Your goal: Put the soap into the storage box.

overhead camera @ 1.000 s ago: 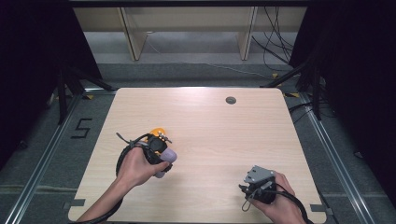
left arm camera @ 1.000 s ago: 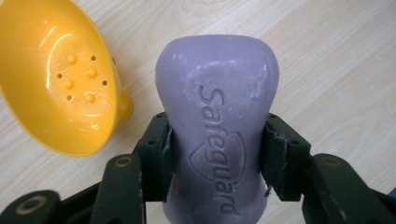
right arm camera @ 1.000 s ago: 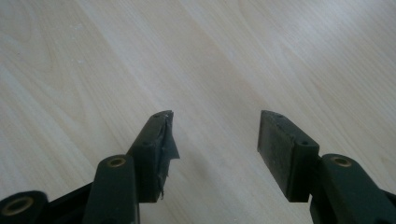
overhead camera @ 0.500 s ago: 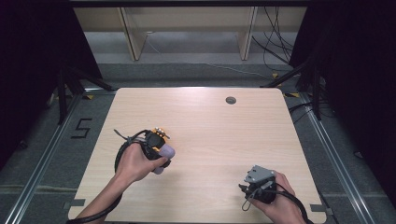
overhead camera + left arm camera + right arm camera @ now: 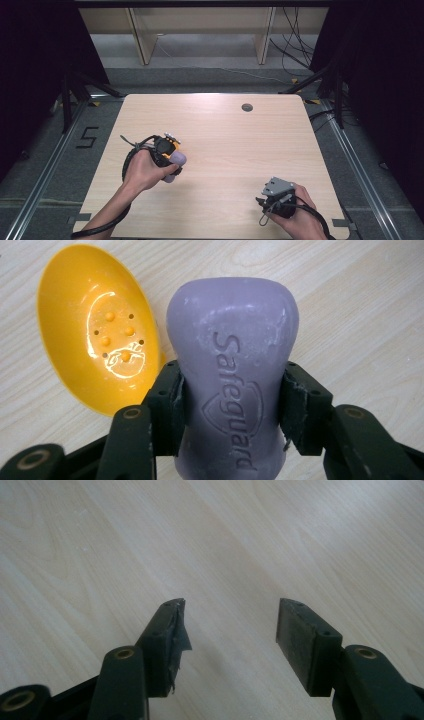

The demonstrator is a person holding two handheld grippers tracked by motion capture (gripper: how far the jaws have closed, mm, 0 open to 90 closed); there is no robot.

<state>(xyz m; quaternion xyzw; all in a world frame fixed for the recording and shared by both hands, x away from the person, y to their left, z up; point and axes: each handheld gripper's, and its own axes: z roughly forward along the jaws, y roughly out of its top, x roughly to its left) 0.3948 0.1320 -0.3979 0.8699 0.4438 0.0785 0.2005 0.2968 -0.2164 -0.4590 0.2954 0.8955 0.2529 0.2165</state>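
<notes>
I'm clamping the purple soap bar (image 5: 232, 365) between my left gripper (image 5: 232, 412)'s 2 jaws, just beside the yellow soap dish (image 5: 95, 325); my right gripper (image 5: 229, 630) is gaping, holding nothing, over the table (image 5: 240, 135).

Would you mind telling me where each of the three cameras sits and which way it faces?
High view: above the person's side, facing forward and down on the table; both forearms, left hand-held gripper and right hand-held gripper show.
Left gripper view: on that gripper, looking along its jaws, shut on the purple soap, beside a yellow dish.
Right gripper view: looks along open jaws at bare wood.
Shared: soap, dish.
</notes>
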